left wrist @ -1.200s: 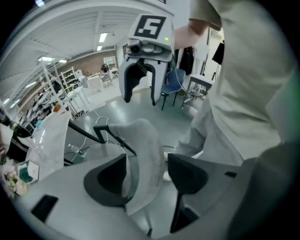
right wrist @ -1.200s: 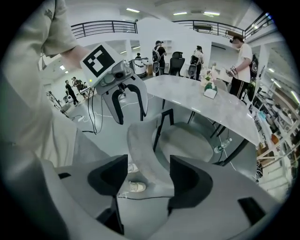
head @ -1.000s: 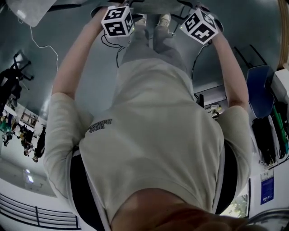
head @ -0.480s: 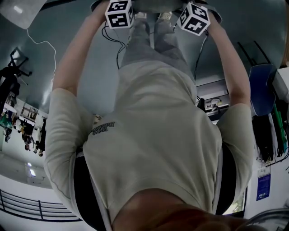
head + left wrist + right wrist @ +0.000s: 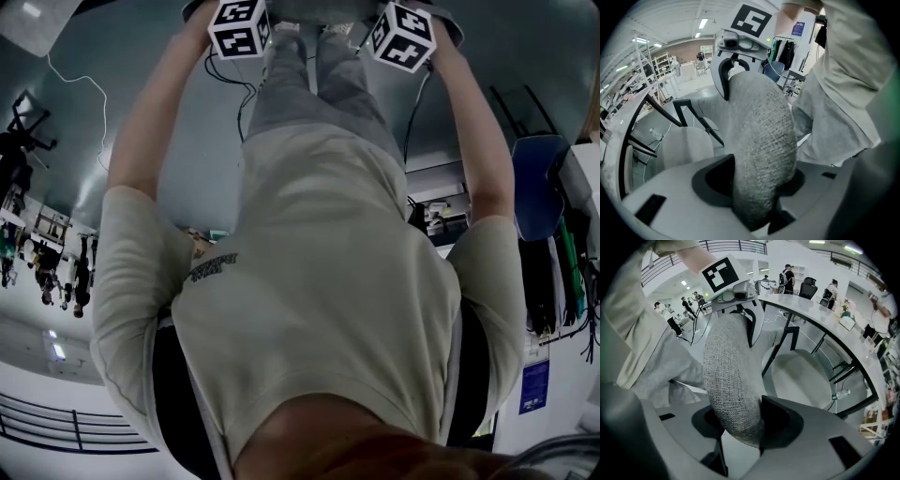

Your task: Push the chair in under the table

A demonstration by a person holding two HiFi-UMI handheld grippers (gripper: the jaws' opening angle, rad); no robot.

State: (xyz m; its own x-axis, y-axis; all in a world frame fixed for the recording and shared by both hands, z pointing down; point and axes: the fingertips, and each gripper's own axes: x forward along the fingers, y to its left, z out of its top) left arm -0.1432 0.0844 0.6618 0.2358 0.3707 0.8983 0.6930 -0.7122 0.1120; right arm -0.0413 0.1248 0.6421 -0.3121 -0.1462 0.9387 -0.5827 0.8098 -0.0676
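Note:
The chair's grey woven backrest (image 5: 761, 136) runs between the jaws of both grippers. My left gripper (image 5: 757, 187) straddles one end of its top edge, jaws closing, with the fabric pinched between them. My right gripper (image 5: 740, 423) straddles the other end the same way, jaws closing on the backrest (image 5: 731, 376). Each gripper view shows the other gripper's marker cube (image 5: 754, 21) (image 5: 723, 273) clamped further along the backrest. The pale seat (image 5: 801, 376) lies below, beside the white curved table (image 5: 820, 315). In the head view only the two cubes (image 5: 239, 28) (image 5: 405, 36) show past the person's torso.
Black table legs (image 5: 785, 345) stand beside the seat. A plastic bottle (image 5: 841, 393) lies on the floor under the table. People and office chairs (image 5: 807, 287) are beyond the table. A clothes rack (image 5: 785, 51) stands behind, and cables (image 5: 234, 84) trail on the floor.
Both marker cubes have slid toward the top edge of the head view as the hands sank to the chair. The right cube has rolled a little.

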